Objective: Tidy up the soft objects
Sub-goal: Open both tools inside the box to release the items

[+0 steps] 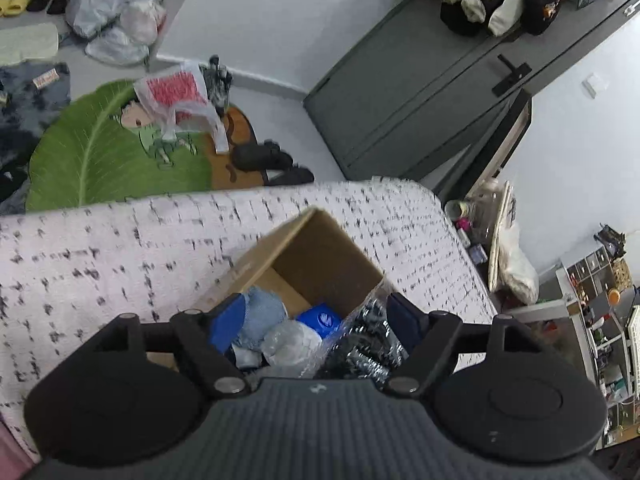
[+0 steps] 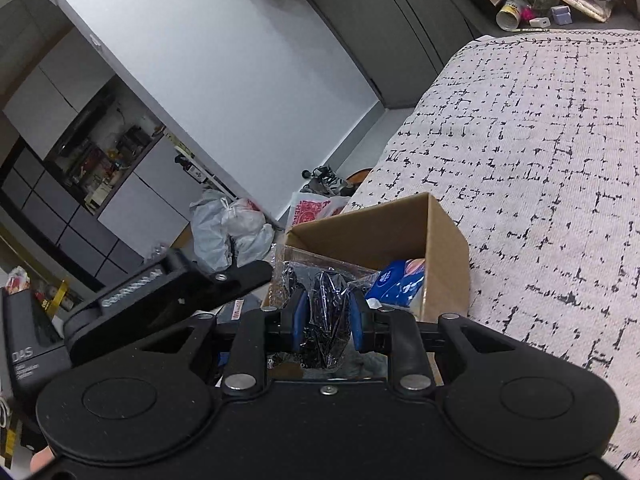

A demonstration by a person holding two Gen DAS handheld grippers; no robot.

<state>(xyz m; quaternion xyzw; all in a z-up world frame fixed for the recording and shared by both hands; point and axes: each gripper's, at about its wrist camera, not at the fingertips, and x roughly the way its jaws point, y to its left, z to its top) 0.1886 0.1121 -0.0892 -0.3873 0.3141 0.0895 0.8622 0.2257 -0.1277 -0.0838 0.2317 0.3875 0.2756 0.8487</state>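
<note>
An open cardboard box stands on the bed near its edge; it also shows in the right wrist view. Inside lie a light blue fabric item, a clear plastic-wrapped bundle and a blue tissue pack, which also shows in the right wrist view. My right gripper is shut on a black item in clear plastic wrap at the box's near rim; the same item shows in the left wrist view. My left gripper is open above the box, its jaws wide apart.
The bed's white cover with black marks spreads around the box. On the floor lie a green leaf-shaped rug, plastic bags, black shoes. A grey wardrobe stands beyond. My left gripper's body is left of the box.
</note>
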